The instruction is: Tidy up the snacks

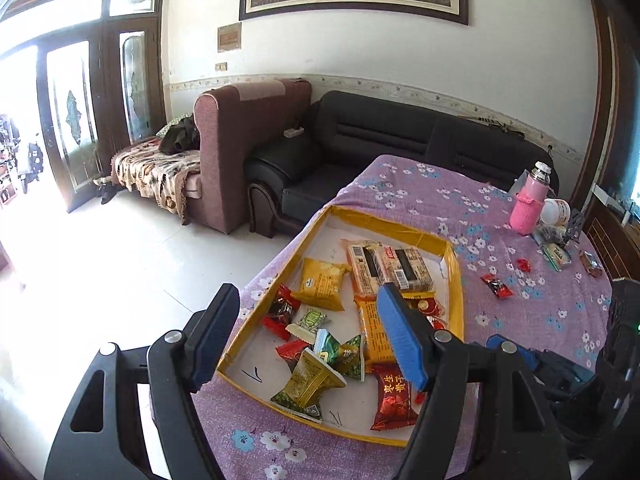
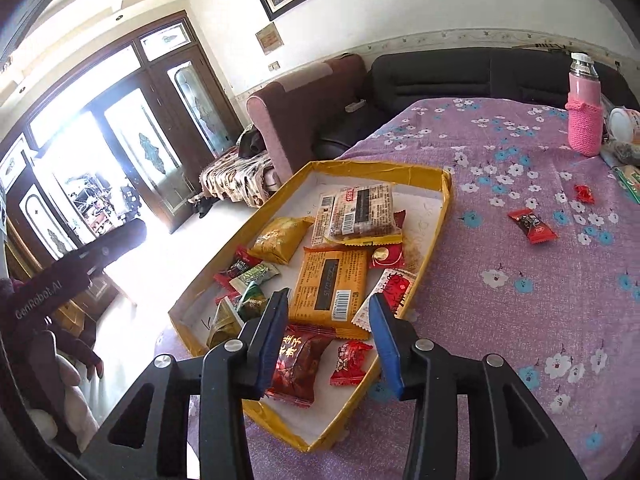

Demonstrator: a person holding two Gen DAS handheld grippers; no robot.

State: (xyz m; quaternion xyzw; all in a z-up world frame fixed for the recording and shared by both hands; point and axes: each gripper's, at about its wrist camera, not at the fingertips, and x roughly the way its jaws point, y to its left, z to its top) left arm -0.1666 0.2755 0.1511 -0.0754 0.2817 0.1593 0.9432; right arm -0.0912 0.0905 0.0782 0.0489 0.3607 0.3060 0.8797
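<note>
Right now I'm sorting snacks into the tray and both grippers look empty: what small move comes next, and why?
Probably swing the open right gripper toward the red candy lying loose on the tablecloth, outside the yellow tray, since most snacks already sit inside.

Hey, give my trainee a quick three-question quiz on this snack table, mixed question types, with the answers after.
1. True or false: the left gripper is shut on a packet.
2. Which stands upright at the table's far side? A) pink bottle B) blue kettle C) green vase
3. Fill in: two red candies lie loose on the ______, outside the yellow tray.

Key: 1 false, its jaws stand open and empty; 2 A; 3 tablecloth.
</note>
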